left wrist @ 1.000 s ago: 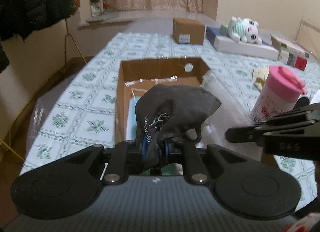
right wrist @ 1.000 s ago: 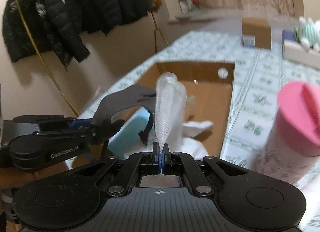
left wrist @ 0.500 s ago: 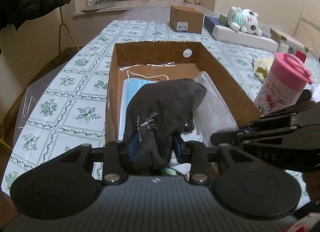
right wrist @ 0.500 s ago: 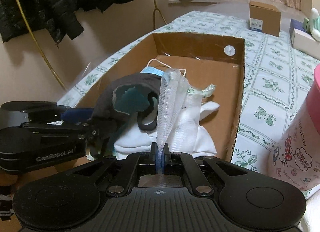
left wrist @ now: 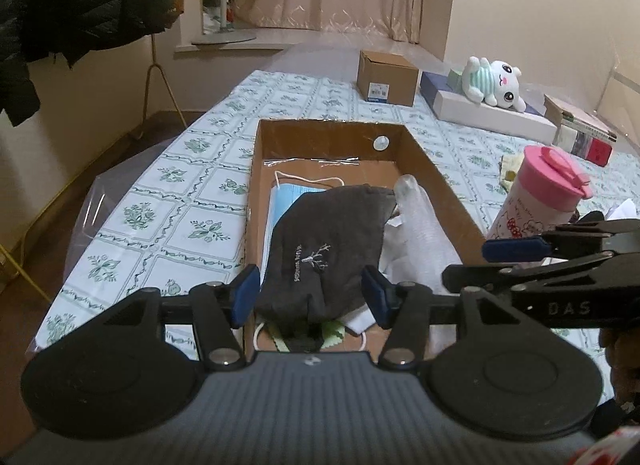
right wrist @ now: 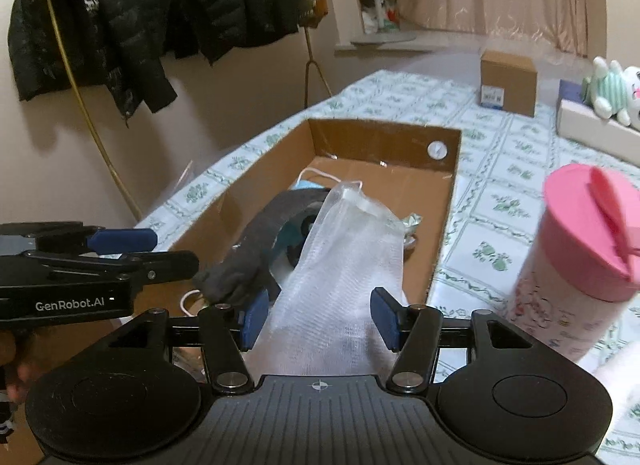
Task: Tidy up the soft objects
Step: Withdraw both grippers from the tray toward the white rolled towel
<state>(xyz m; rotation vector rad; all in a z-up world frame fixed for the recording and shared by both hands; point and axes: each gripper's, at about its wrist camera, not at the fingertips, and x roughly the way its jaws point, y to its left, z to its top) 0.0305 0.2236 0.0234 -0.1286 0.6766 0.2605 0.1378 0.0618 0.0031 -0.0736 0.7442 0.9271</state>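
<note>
— What sits at your far left?

— Black jackets (right wrist: 92, 13) hanging on the wall, then the flowered tablecloth (left wrist: 168, 201) running under everything.

— And your left jaws?

— My left gripper (left wrist: 310, 291) is opening. The dark grey cloth mask (left wrist: 324, 241) lies between the blue pads (left wrist: 245, 293), but they stand clear of it on both sides. It is draped over a blue surgical mask (left wrist: 286, 195) inside the open cardboard box (left wrist: 332, 133).

— Next along?

— My right gripper (right wrist: 318, 315) is opening too. The white mesh bag (right wrist: 340, 265) lies between its fingers, loose, leaning up and away over the box, just beside the grey mask. White cloth (left wrist: 394, 255) lies under it on the box floor.

— Is either piece gripped?

— No, nothing is pinched on either side.

— Further right?

— A pink-lidded cup (right wrist: 576, 261) stands on the cloth just beside the box. Well beyond are a small brown carton (left wrist: 386, 79) and a plush toy (left wrist: 494, 83) lying on a flat white box (left wrist: 500, 119).
</note>
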